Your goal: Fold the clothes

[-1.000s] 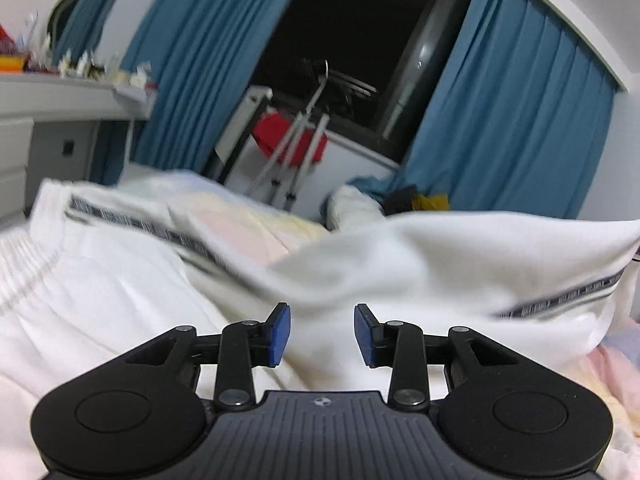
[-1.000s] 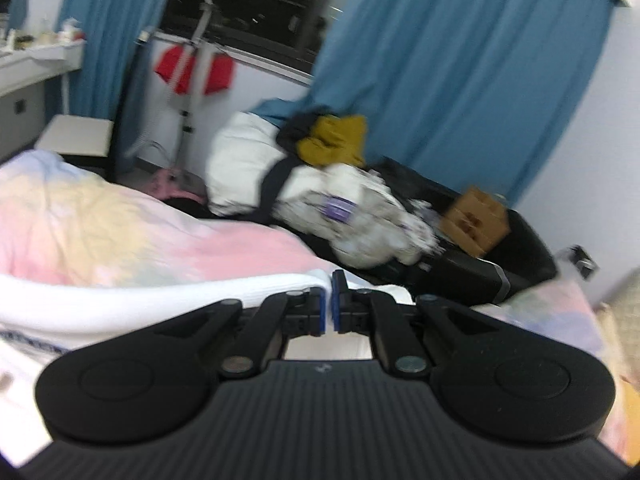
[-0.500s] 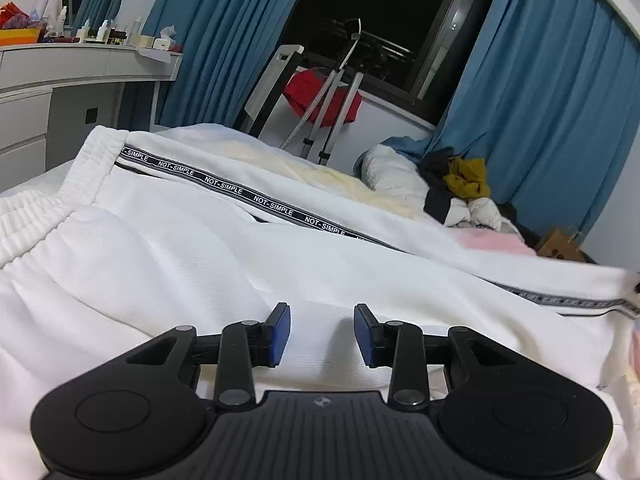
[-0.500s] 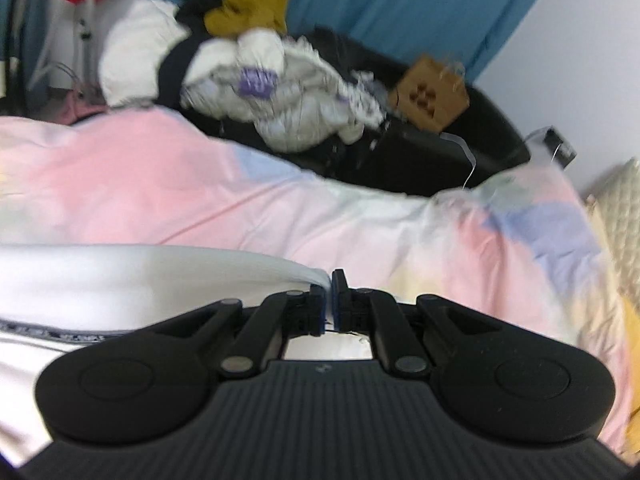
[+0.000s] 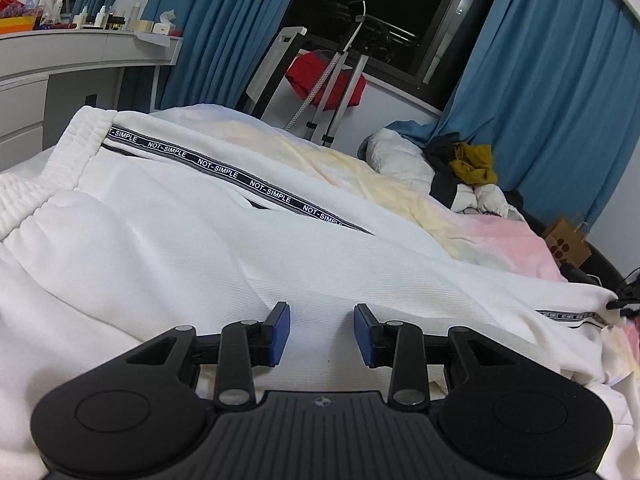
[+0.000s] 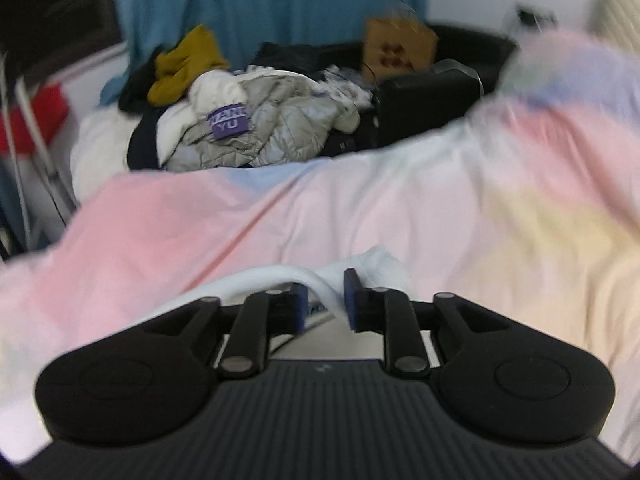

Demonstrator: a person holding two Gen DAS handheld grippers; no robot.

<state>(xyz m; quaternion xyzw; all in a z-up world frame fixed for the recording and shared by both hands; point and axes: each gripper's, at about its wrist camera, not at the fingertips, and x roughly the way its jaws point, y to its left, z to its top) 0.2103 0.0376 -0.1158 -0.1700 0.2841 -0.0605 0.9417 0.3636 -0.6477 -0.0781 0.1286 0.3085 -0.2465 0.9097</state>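
Note:
White trousers (image 5: 192, 240) with a black "NOT-SIMPLE" side stripe (image 5: 224, 172) lie spread on the bed, waistband at the left, leg ends at the far right. My left gripper (image 5: 322, 330) is open and empty, hovering low over the middle of the trousers. In the right wrist view my right gripper (image 6: 325, 304) stands part open, and a fold of the white trouser leg end (image 6: 360, 272) lies loose between its jaws on the bedcover.
A pastel pink, yellow and blue bedcover (image 6: 440, 216) lies under the trousers. A pile of clothes (image 6: 256, 120) and a brown paper bag (image 6: 400, 48) sit beyond the bed. A white dresser (image 5: 60, 68) stands at the left, with a rack (image 5: 340, 72) by the window.
The trousers have been laid flat on the bed. My right gripper has opened from shut and released the leg end. The left gripper stays open.

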